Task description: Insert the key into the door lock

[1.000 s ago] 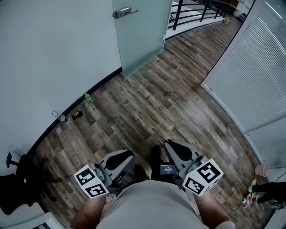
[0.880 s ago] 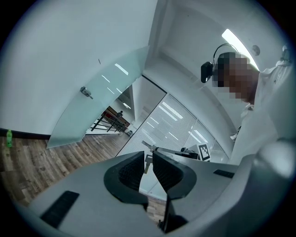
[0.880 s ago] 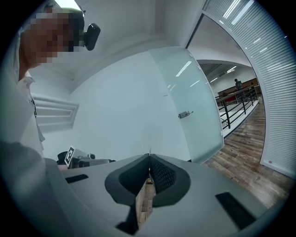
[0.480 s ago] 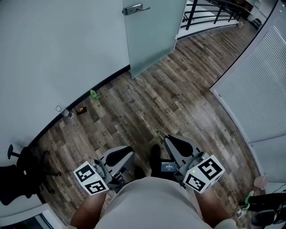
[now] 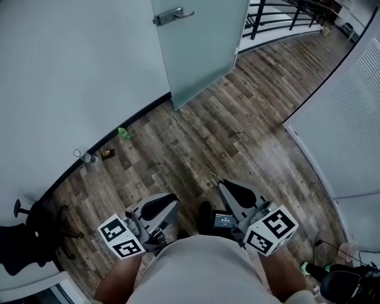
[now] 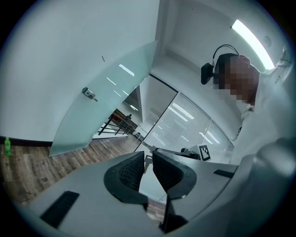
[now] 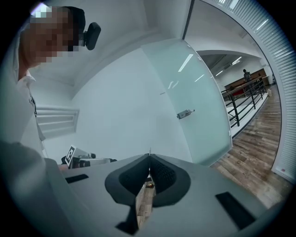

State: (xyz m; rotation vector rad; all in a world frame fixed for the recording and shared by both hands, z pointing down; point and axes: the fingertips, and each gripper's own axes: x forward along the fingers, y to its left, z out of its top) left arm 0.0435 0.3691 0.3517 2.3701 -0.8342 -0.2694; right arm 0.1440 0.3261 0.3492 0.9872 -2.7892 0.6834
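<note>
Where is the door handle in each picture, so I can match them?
Head view: door handle at the top, left of centre.
Left gripper view: door handle left of centre, upper half.
Right gripper view: door handle right of centre.
Shared landmark: black railing beyond the glass door.

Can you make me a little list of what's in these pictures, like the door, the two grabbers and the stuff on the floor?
place: wood floor, pale wall
door: frosted glass door ahead, with a metal handle
right gripper: jaws shut on a thin metal sliver, probably the key
left gripper: jaws partly apart, pressing a small pale piece; unclear what it is
floor stuff: green bottle by the wall
key in lock: not yet; both grippers are well short of the door
</note>
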